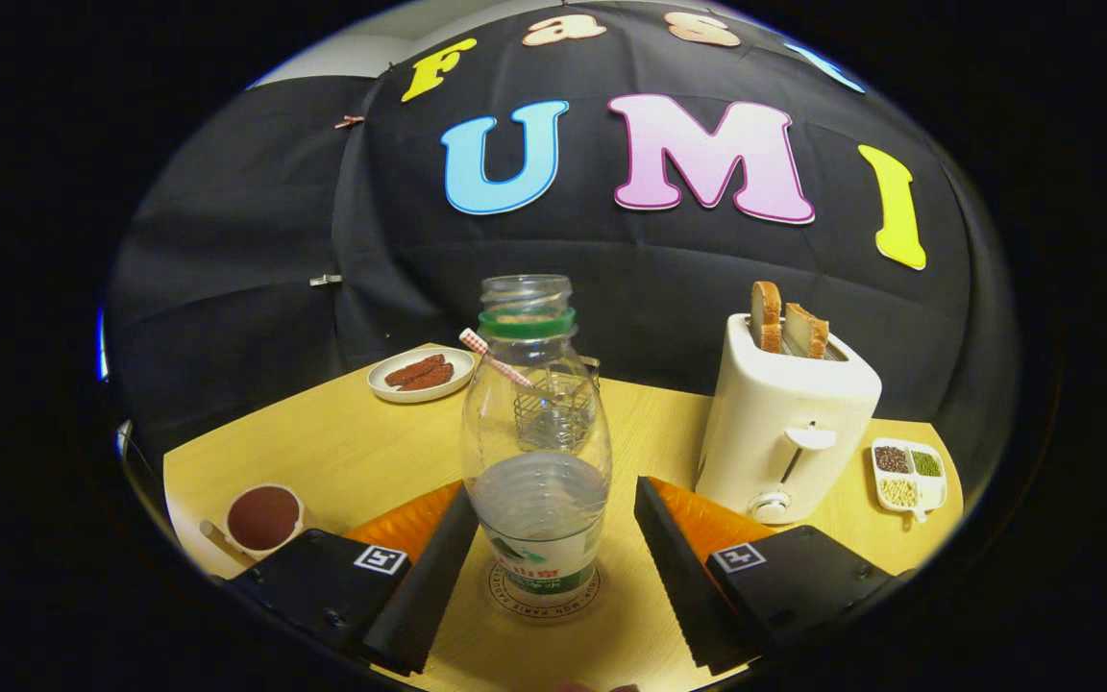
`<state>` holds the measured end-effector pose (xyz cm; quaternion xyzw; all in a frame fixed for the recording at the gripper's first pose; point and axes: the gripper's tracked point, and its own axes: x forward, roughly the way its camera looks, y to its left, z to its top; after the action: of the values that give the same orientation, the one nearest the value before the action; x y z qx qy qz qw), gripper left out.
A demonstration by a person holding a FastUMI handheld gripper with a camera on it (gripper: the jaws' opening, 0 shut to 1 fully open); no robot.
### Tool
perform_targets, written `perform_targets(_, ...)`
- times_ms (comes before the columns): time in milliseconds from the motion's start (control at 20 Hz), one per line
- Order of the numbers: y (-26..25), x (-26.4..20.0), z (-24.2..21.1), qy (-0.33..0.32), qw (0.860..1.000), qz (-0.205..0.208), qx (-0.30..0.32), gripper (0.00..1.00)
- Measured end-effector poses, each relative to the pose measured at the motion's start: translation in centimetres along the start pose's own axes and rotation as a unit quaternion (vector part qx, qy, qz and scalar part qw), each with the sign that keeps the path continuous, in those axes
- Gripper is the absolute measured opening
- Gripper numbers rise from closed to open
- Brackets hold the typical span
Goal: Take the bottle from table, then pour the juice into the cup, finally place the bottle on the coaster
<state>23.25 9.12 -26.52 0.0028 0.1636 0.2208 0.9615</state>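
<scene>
Fingers (438, 567) of the gripper (553, 577) are standing wide, flanking the bottle (539, 452) without pressing it. Bottle is sitting upright on the coaster (544, 601), so placing seems done; next is backing straight out. Gripper is pointing level across the table (342, 452); cup (263, 519) is waiting beside it.

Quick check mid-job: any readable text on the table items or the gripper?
Bottle: label print, too blurred to read.
Coaster under it: ring of lettering, too small to read.
Gripper: square markers, no words; fingers open either side of the bottle.
</scene>
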Motion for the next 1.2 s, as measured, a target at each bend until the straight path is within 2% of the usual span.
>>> perform_targets(200, -0.4, -2.4, 0.9, 0.001, 1.000, -0.014, -0.017, 0.99)
perform_targets(350, -0.6, -5.4, 4.3, -0.032, 0.998, -0.031, -0.041, 0.98)
perform_targets(550, -1.9, -10.3, 8.8, -0.056, 0.995, -0.069, -0.038, 0.98)
perform_targets(950, -5.6, -24.8, 17.6, -0.135, 0.976, -0.166, -0.030, 0.98)
perform_targets(1100, -6.7, -30.5, 18.4, -0.143, 0.967, -0.209, -0.031, 0.98)
perform_targets(1200, -6.3, -33.4, 17.8, -0.140, 0.965, -0.221, -0.013, 0.98)
